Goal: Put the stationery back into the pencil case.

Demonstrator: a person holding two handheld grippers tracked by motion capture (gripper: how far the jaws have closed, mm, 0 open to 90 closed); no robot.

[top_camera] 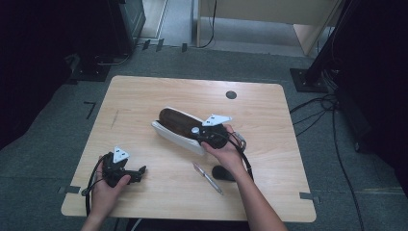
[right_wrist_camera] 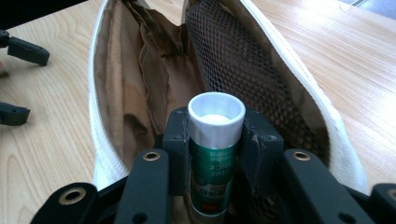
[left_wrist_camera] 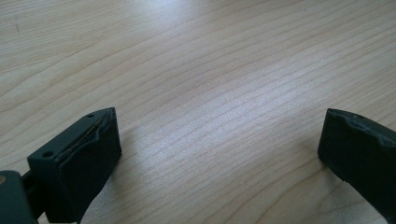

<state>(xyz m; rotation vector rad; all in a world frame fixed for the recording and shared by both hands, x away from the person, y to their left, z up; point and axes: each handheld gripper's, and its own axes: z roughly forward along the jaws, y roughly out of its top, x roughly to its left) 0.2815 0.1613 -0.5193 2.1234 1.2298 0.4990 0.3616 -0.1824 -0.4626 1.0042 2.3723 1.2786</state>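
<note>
Step in hand: putting glue stick (right_wrist_camera: 215, 140) into open pencil pouch (right_wrist_camera: 140, 93)

Right gripper (right_wrist_camera: 215, 154) pinching glue stick by body, white end toward pouch mouth, brown lining and mesh pocket just ahead

Pouch lying mid bench (top_camera: 144, 96)

Left gripper (left_wrist_camera: 219, 149) spread wide, nothing between, resting low over bare bench

Pen (top_camera: 208, 178) and dark small object (top_camera: 222, 172) near right hand, on bench

Next, as I judge: push stick deeper past zipper rim, then release; maybe left gripper must steady pouch

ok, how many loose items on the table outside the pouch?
2: a pen near the front edge and a dark round object beside it, partly behind the right forearm. More may be hidden under the pouch.
</note>
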